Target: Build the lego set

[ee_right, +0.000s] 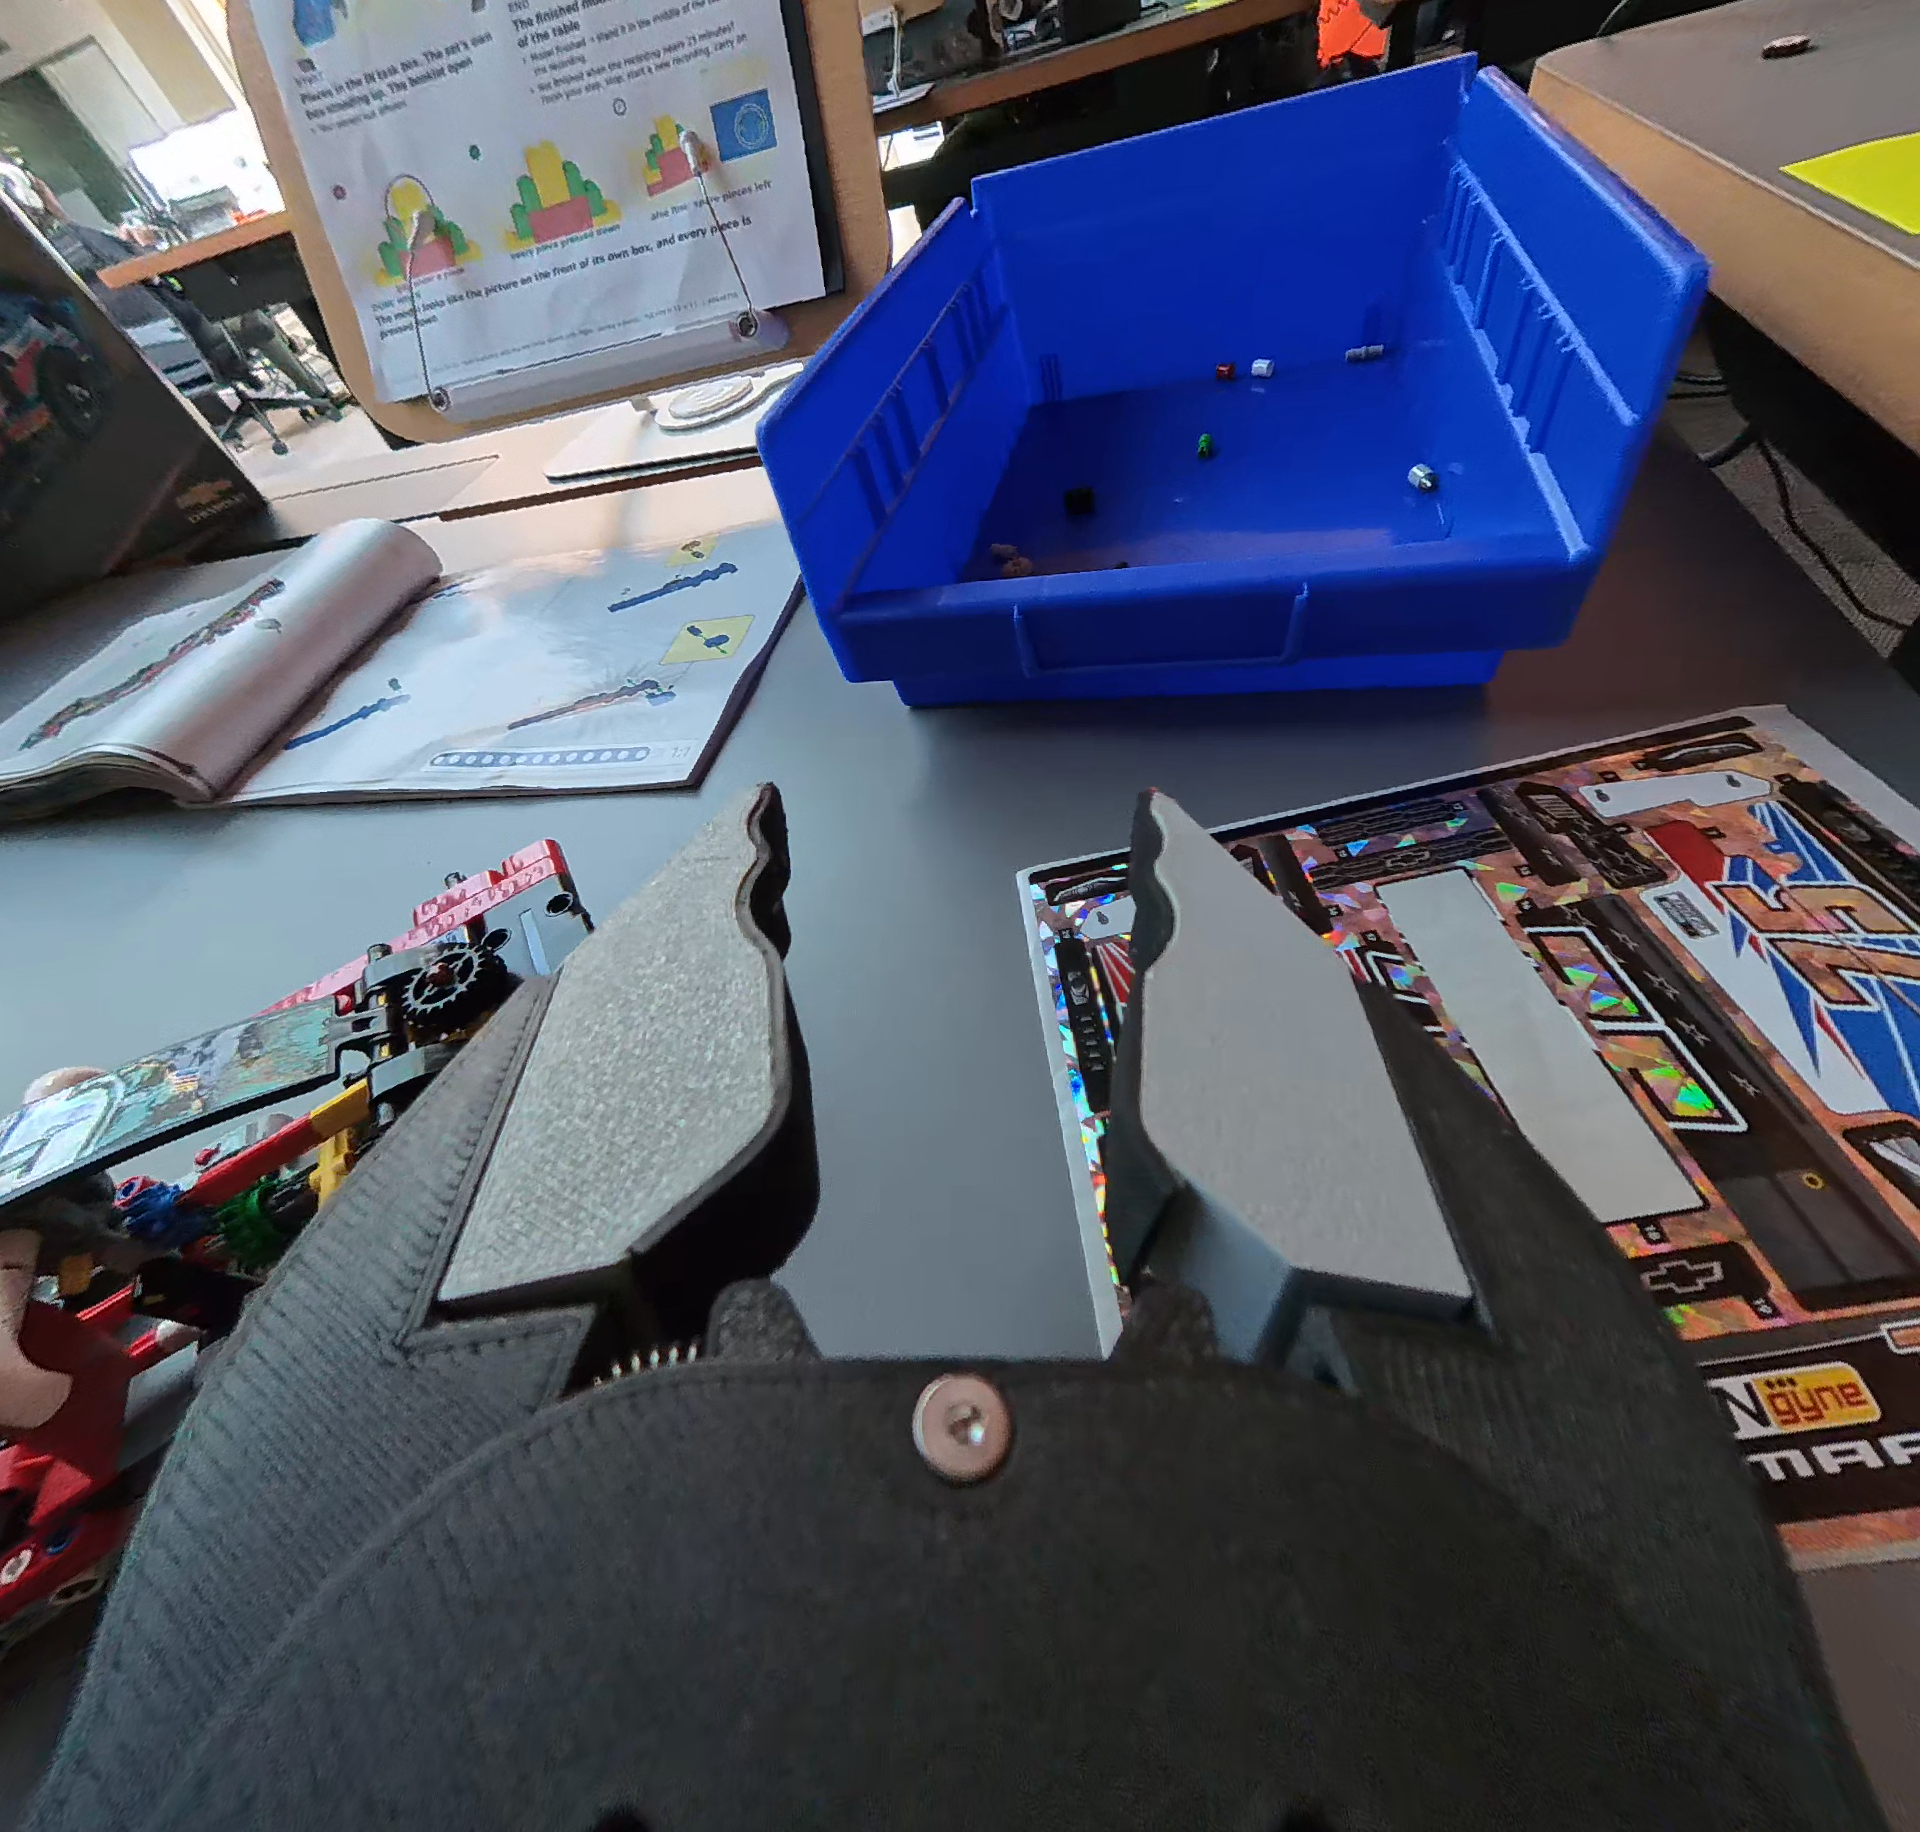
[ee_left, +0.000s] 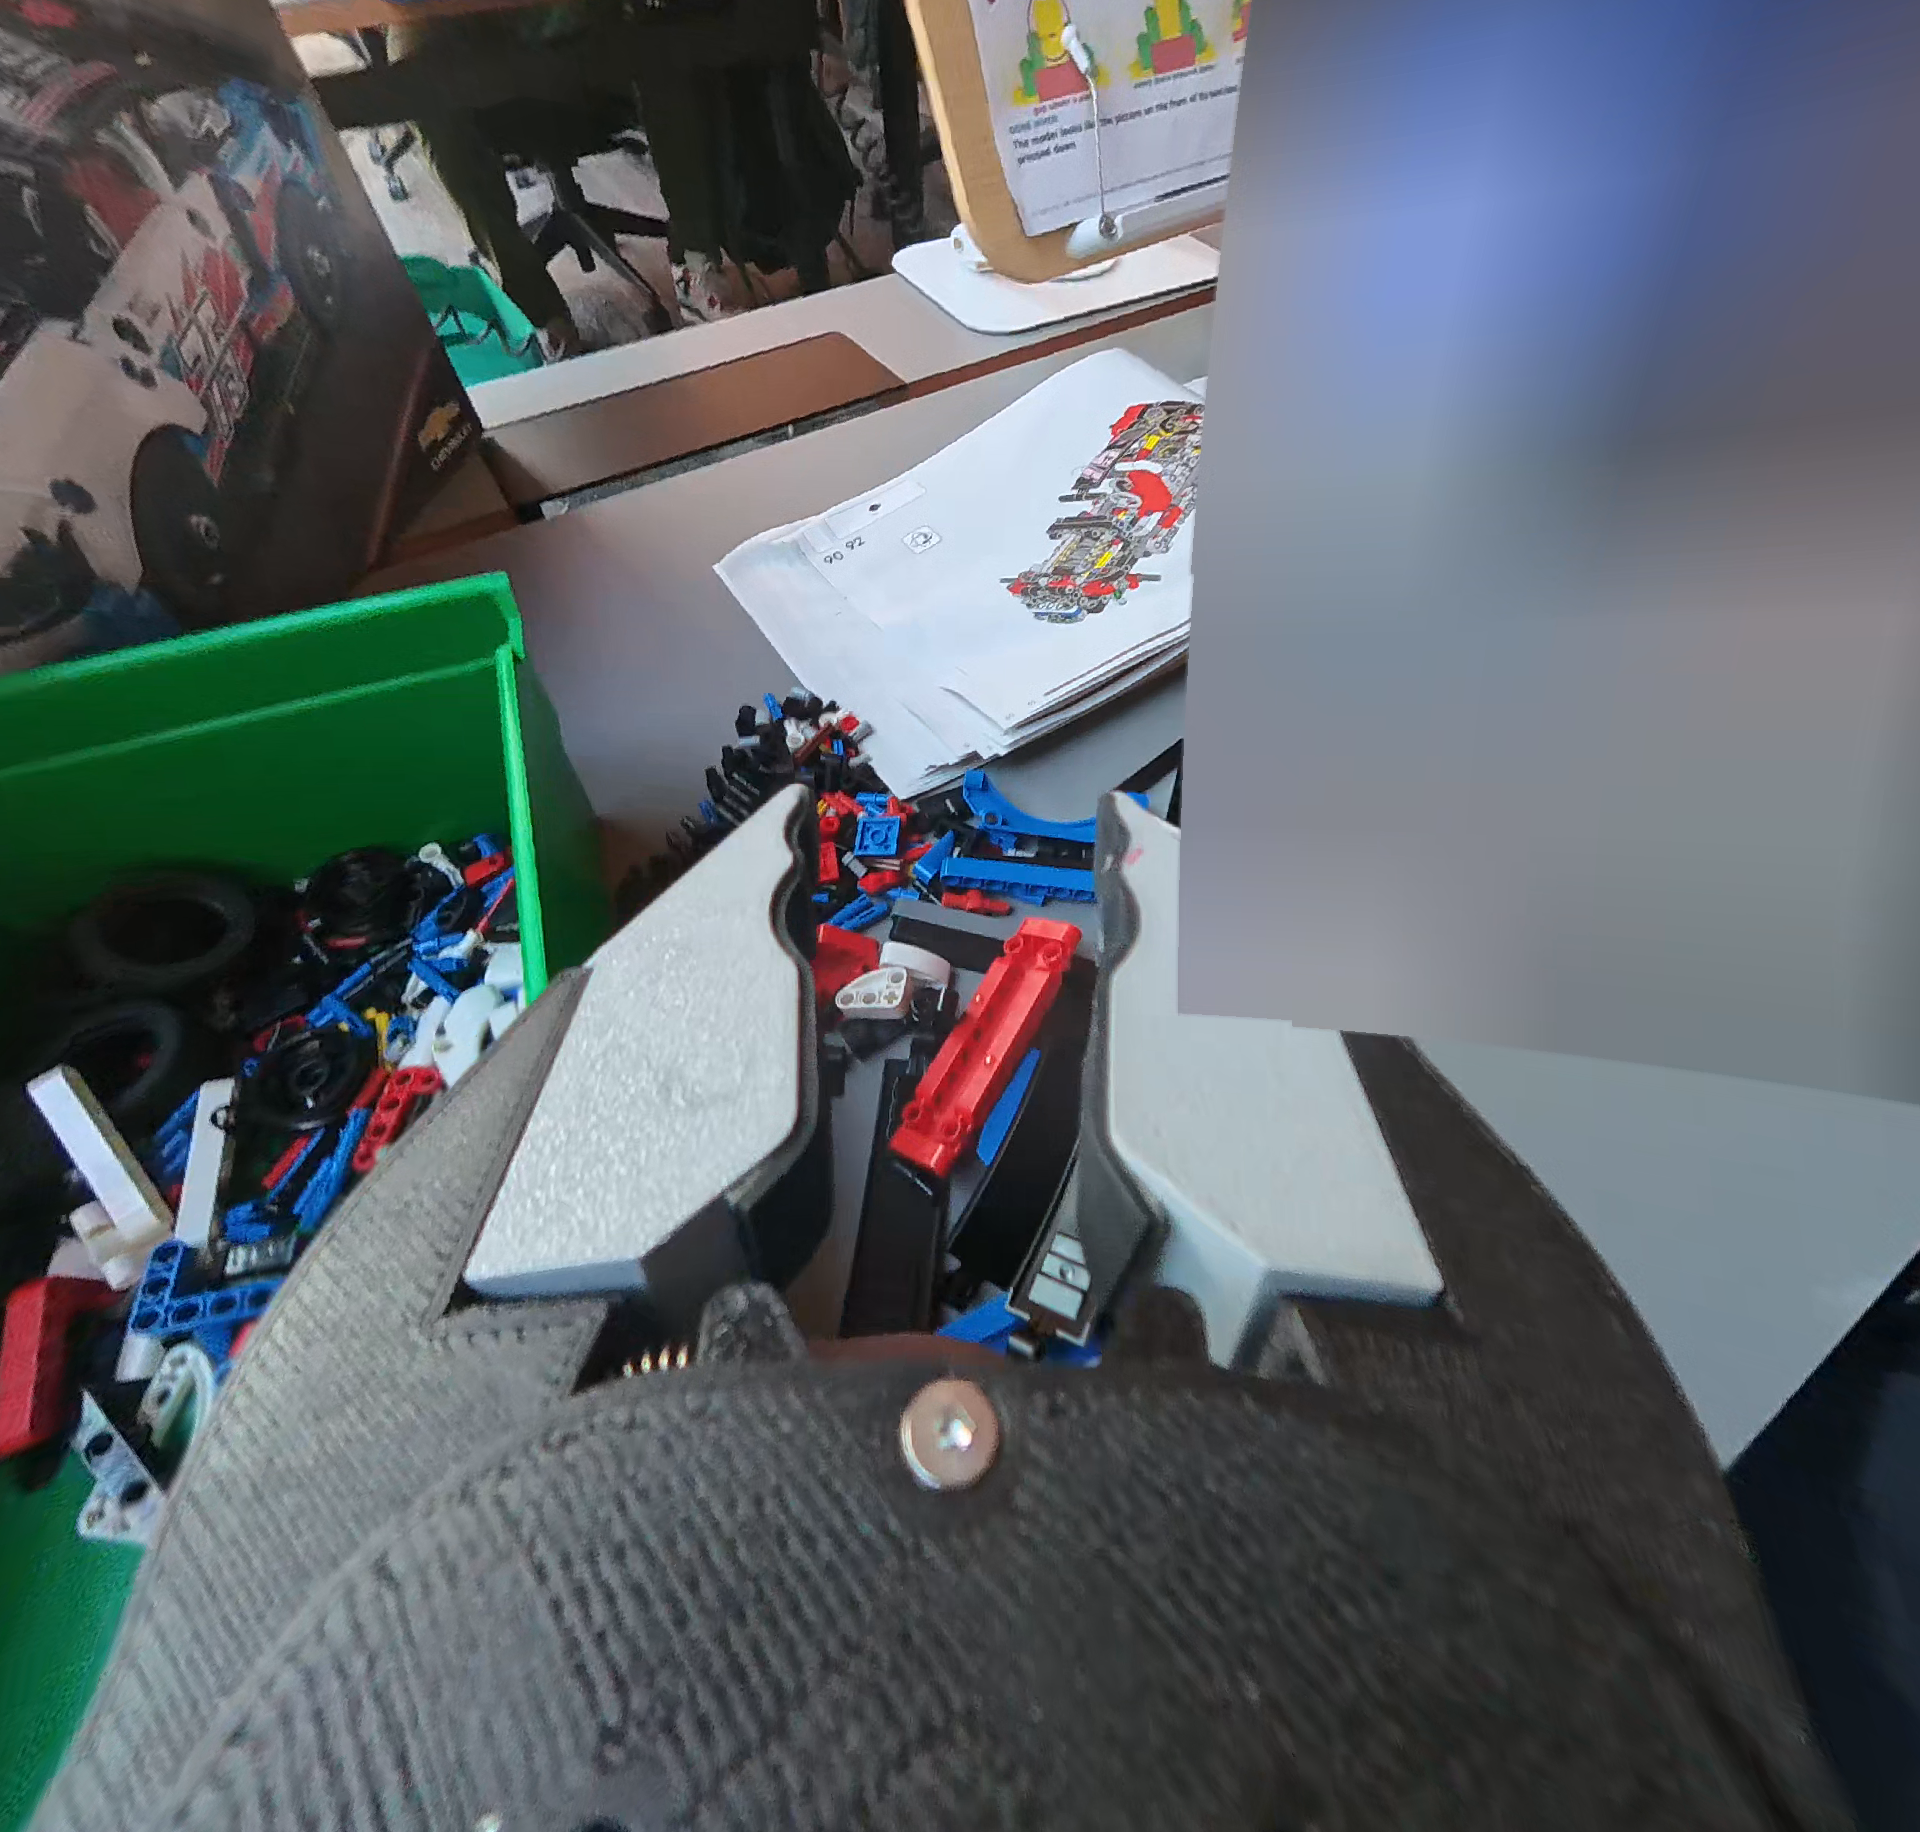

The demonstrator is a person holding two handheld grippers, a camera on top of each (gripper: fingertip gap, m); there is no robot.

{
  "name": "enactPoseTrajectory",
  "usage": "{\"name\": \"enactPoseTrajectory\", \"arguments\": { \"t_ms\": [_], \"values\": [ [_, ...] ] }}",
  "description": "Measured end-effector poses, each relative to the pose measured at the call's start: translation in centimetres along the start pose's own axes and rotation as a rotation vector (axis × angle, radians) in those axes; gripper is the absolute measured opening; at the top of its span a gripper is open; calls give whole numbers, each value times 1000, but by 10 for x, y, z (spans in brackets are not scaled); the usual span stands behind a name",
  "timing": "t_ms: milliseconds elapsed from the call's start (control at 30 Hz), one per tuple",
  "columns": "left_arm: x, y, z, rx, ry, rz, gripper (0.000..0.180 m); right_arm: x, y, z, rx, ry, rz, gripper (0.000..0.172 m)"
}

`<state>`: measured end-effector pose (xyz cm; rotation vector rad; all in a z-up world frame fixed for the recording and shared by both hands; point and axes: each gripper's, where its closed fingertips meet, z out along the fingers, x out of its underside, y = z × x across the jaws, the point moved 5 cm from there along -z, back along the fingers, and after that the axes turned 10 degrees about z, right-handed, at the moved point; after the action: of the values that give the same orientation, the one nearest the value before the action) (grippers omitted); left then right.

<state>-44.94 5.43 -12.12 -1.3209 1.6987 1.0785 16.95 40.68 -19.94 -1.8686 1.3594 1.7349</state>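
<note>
Left tool (ee_left: 951, 816) is hovering wide, holding nothing, over loose bricks (ee_left: 935, 909) at frame centre. Right tool (ee_right: 956, 826) is gaping wide above bare surface (ee_right: 914, 951). Partly built model (ee_right: 312, 1034) is sitting lower left; blue bin (ee_right: 1143, 639) is looking nearly empty.

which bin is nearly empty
The blue bin: only a few tiny bits on its floor. The green bin is heaped with bricks and tyres.

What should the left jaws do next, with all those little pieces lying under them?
Probably dip the left gripper a little lower toward the long red piece. Its jaws stand open and hold nothing, and that piece lies on top of the loose pile on the grey table, right in the gap between them, so it looks the easiest to reach.
</note>
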Motion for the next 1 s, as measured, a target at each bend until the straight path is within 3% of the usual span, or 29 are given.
{"name": "enactPoseTrajectory", "arguments": {
  "t_ms": [33, 200, 467, 1000],
  "values": [
    [4, 1, 0, -7, 16, -10, 51, 0, 0, 0, 1, 0, -5, 63],
    [19, 16, -11, -116, 109, -16, 51, 0, 1, 0, 1, -1, -8, 64],
    [31, 11, -8, -83, 208, 17, 50, 1, 3, 0, -4, 1, -13, 63],
    [100, -41, 15, 265, 562, 122, 46, 2, 5, 1, -24, 9, -15, 59]
  ]
}}
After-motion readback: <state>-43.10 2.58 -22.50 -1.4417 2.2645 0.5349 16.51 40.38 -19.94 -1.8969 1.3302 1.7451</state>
